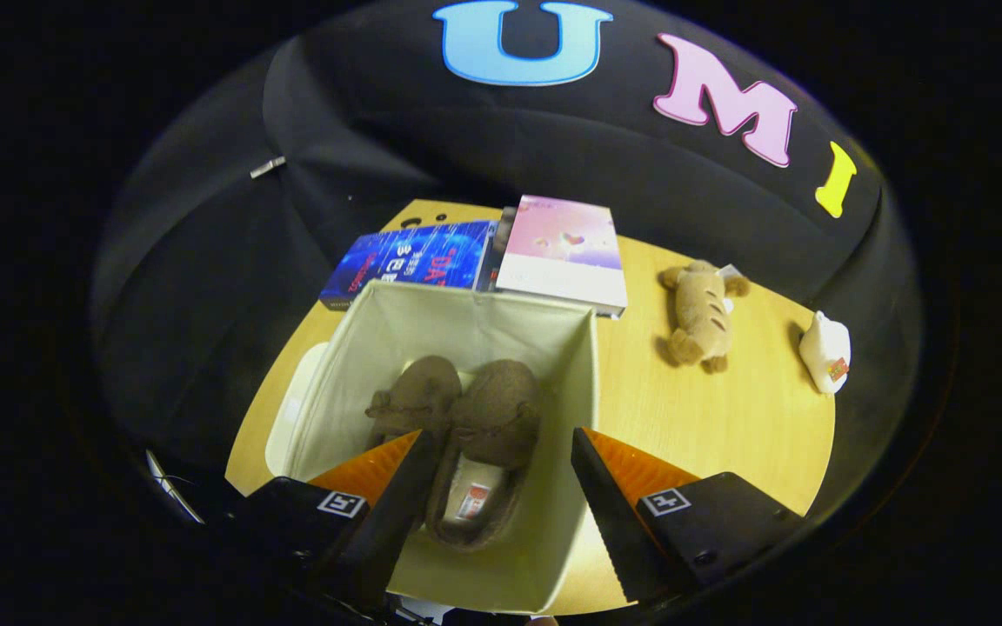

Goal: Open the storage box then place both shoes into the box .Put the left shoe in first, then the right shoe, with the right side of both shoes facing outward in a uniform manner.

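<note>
A cream fabric storage box (pixel 571 382) stands open on the wooden table, right under my gripper (pixel 501 439). Two brown slippers lie side by side inside it. The left one (pixel 414 400) is partly hidden behind my left finger. The right one (pixel 488 443) lies between my fingers, its white insole and a small tag showing. The gripper is open above the box and holds nothing; both fingertips hover over the box's inside.
The box's white lid (pixel 288 417) lies on the table against its left side. A blue book (pixel 414 261) and a pink book (pixel 564 252) lie beyond the box. A brown plush toy (pixel 697 317) and a small white toy (pixel 824 352) rest on the table to the right.
</note>
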`<state>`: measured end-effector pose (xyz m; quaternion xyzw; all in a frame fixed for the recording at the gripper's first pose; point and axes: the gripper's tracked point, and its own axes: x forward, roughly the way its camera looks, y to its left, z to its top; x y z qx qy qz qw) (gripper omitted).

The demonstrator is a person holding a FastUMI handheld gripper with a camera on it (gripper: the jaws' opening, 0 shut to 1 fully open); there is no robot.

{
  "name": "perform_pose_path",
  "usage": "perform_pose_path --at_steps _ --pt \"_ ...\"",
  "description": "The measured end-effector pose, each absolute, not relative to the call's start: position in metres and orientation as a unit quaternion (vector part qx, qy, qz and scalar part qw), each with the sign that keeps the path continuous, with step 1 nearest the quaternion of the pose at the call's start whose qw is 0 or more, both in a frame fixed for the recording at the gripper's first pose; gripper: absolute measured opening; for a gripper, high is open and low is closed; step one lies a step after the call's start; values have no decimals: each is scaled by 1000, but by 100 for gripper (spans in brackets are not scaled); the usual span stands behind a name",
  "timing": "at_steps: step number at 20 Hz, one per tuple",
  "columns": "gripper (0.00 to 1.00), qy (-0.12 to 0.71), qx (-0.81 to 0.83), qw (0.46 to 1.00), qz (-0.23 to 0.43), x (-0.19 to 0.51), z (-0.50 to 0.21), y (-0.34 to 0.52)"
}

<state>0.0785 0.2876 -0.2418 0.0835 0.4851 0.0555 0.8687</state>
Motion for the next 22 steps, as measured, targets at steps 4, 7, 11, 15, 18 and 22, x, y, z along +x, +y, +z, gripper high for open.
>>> perform_pose_path --at_steps 4,7,11,15,18,22 --pt "98 400 53 913 56 87 -177 230" --pt "98 339 29 939 53 82 -134 182" --pt "98 273 17 960 54 66 -84 130" --pt "98 231 16 972 44 43 -52 70" --pt "98 202 14 979 28 26 -37 22" --pt "98 167 17 986 -1 1 -32 -38"
